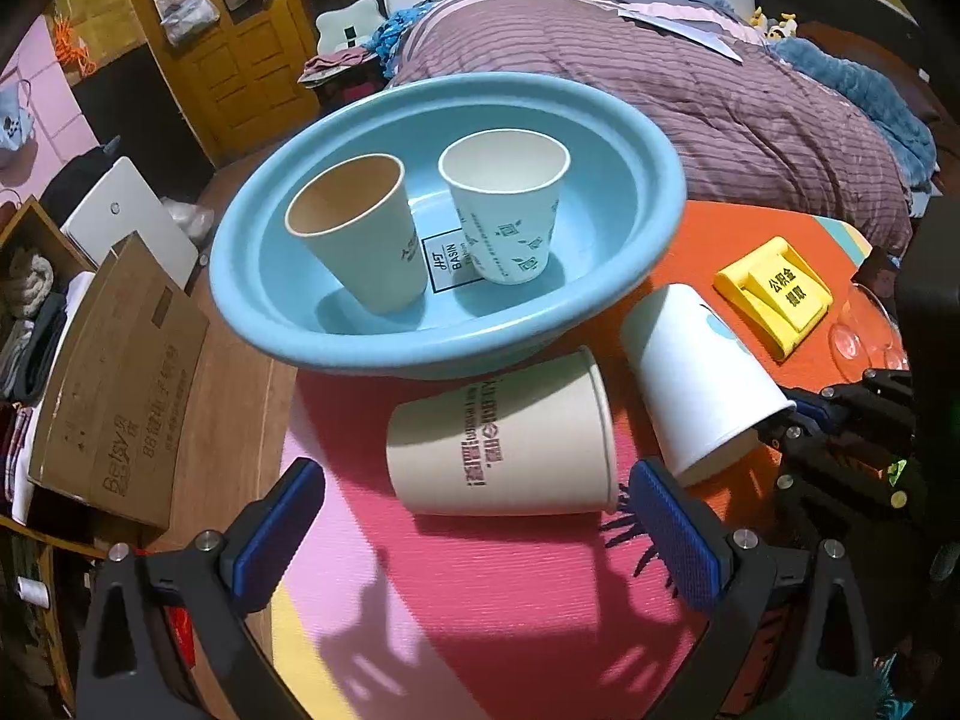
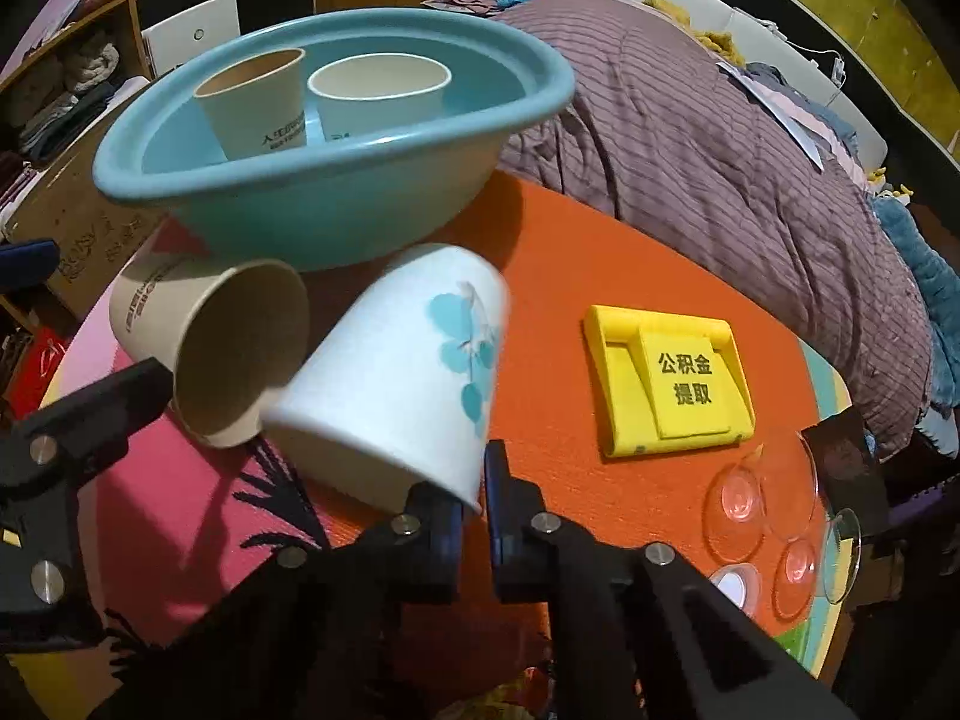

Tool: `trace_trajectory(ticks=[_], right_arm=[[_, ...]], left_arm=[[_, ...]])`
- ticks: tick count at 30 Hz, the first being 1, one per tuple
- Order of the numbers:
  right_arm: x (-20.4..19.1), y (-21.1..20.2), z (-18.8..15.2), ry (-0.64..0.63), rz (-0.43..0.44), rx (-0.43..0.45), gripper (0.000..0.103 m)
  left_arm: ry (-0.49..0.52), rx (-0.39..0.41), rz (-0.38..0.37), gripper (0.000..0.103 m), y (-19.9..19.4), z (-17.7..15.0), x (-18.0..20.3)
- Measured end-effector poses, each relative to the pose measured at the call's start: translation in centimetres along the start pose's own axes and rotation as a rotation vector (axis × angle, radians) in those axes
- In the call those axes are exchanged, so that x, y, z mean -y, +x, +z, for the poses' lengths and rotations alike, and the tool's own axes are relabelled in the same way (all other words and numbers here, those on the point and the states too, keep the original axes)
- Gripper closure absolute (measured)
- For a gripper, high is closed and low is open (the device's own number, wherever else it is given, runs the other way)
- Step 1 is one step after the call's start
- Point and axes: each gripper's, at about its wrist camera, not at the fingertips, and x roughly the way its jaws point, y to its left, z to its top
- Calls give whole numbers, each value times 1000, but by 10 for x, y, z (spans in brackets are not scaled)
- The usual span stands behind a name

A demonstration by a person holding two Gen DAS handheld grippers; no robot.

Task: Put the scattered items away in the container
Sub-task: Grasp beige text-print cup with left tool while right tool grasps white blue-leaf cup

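a white paper cup with a blue leaf print [image 2: 396, 378] lies tipped on its side just outside the blue basin [image 2: 336, 204], its base toward the basin and its open mouth toward the right gripper [image 2: 474, 510], whose jaws are pinched shut on the cup's rim, one finger inside the mouth and one outside. touching that cup, also just outside the basin, a beige printed cup [image 1: 504, 450] lies on its side, mouth turned toward the white one. the left gripper [image 1: 474, 534] hangs wide open on the side of the beige cup away from the basin, its blue pads [image 1: 678, 546] apart from the cup and holding nothing. inside the basin two cups stand upright side by side, a beige one [image 1: 360, 228] and a white one with green print [image 1: 510, 210]. well beyond the basin's near wall on the orange mat [image 2: 552, 276] rest a yellow desk sign [image 2: 666, 384] and, farther still from the basin, some clear glass dishes [image 2: 762, 498].

the step in hand looks like lifting the white cup by its rim. a thin paper rim is likely to buckle, so the lift probably wants to be slow, rolling the cup upright and clearing the basin's rim before releasing into the free floor space beside the two standing cups, without nudging the beige neighbour.
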Motion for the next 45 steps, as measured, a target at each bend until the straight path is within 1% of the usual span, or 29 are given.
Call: trace_trajectory(ticks=[3,7,12,15,16,17,18,19,20,21,22,23,24,26,27,28,29,32,34,35,43,45], right_arm=[[6,-3,-2,16,3,8,99],[15,-10,-3,49,0,19,99],[19,-12,-5,60,7,26,99],[21,-11,-8,76,11,27,99],[21,-11,-8,83,10,28,99],[22,-11,-9,88,9,29,99],[23,-11,-9,90,9,30,99],[24,-11,-9,91,12,30,99],[25,-11,-9,92,13,30,99],[25,-11,-10,94,12,30,99],[25,-11,-10,94,12,30,99],[26,-11,-11,95,12,29,99],[26,-10,-11,99,14,29,99],[26,-11,-12,102,21,32,99],[26,-11,-12,105,25,34,99],[27,-11,-11,113,30,33,99],[27,-11,-11,126,39,32,99],[27,-14,-10,159,70,33,99],[25,-16,-10,170,78,34,99],[24,-16,-9,175,82,33,99],[17,-25,-6,238,99,20,99],[15,-27,-6,257,94,13,99]], left_arm=[[11,-8,20,0,1,-1,6],[15,-41,74,0,7,0,13],[47,-16,156,0,7,4,26],[19,-56,201,0,16,7,31],[8,-61,218,3,18,7,32],[1,-59,237,11,19,6,33],[-7,-56,254,17,19,6,34],[-17,-59,261,25,20,6,33],[-29,-69,251,35,23,7,33],[-38,-81,238,42,25,6,33],[-42,-87,242,46,27,6,33],[-39,-78,265,53,27,5,33],[-41,-67,273,55,25,4,32],[-56,-52,275,65,20,2,28],[-58,-43,278,68,18,1,26],[-59,-33,280,75,15,0,24],[-60,-24,278,82,12,-1,21],[-69,-25,261,94,8,-5,11],[-61,-39,234,96,10,-4,5],[-64,-42,218,101,10,-4,2],[-101,-91,35,101,1,-6,-8],[-99,-96,5,101,-5,-10,-11]])
